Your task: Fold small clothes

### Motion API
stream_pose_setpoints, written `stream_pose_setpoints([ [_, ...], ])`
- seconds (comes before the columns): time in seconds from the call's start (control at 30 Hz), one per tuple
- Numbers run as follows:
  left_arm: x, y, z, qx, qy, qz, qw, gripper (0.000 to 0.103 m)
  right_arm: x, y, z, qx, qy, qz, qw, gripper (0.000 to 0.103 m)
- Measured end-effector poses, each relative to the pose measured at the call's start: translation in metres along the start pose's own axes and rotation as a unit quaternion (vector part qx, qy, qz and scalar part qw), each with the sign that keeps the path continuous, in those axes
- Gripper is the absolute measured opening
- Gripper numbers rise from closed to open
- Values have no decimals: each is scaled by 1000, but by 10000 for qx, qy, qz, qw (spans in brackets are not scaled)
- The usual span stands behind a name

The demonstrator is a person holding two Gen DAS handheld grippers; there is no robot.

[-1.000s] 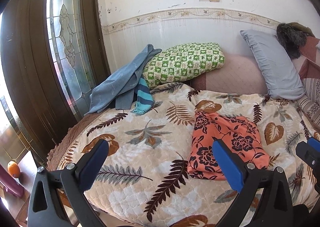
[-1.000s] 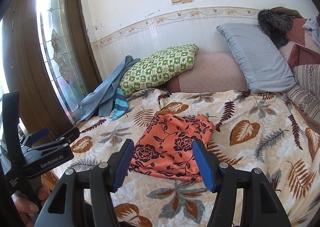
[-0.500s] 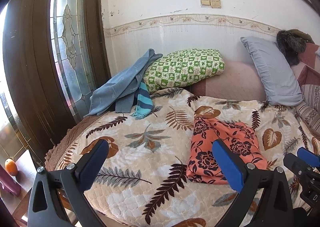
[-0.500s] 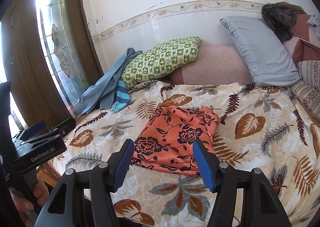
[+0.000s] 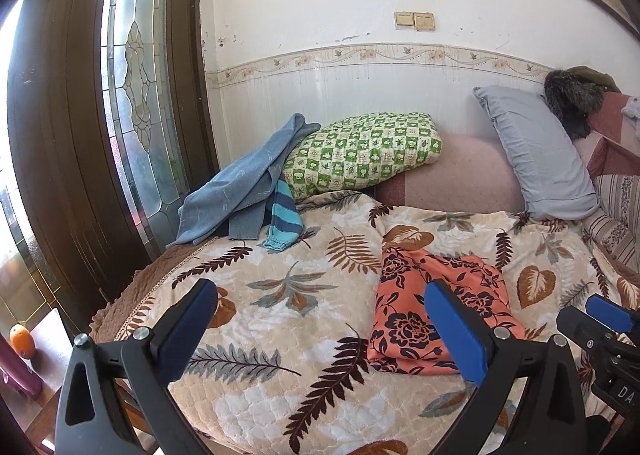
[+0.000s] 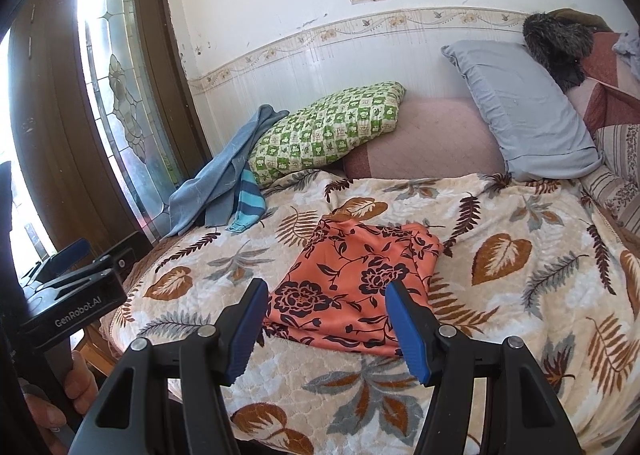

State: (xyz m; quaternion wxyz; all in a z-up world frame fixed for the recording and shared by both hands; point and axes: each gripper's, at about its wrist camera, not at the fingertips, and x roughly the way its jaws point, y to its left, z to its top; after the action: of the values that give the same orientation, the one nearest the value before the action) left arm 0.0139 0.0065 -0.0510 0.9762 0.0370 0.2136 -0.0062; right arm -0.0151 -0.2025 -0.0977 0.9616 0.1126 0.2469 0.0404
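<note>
An orange cloth with a dark flower print (image 5: 432, 307) (image 6: 360, 287) lies folded flat on the leaf-patterned bedspread (image 5: 280, 295) (image 6: 520, 255). My left gripper (image 5: 320, 331) hovers near the bed's front edge, open wide, nothing between its blue pads, and the cloth lies beyond its right finger. Just short of the cloth's near edge, my right gripper (image 6: 326, 329) is open and empty. A blue garment (image 5: 240, 187) (image 6: 224, 175) and a striped teal piece (image 5: 282, 215) (image 6: 248, 207) are heaped at the back left against a green checked pillow (image 5: 368, 155) (image 6: 328, 135).
A grey pillow (image 5: 536, 159) (image 6: 520, 111) and a pink cushion (image 6: 428, 139) lean on the wall at the back. A dark wooden door with patterned glass (image 5: 132, 95) stands left of the bed. A hand (image 6: 56, 407) holds the left gripper's handle at the lower left.
The left wrist view has tilted up a little, so the bed and the orange cloth sit lower in it. The right gripper has kept still, and both jaws stay as wide as before.
</note>
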Motion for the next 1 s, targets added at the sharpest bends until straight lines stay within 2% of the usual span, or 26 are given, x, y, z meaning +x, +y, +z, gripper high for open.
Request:
stream_pose_setpoints([
  [0.63, -18, -6, 5, 51, -306, -227, 9993, 103, -5, -2, 1, -5, -73, 64, 10000, 64],
  [1.0, -24, -7, 6, 120, -447, -539, 9975, 103, -2, 3, 0, -52, -21, 121, 9999, 64],
])
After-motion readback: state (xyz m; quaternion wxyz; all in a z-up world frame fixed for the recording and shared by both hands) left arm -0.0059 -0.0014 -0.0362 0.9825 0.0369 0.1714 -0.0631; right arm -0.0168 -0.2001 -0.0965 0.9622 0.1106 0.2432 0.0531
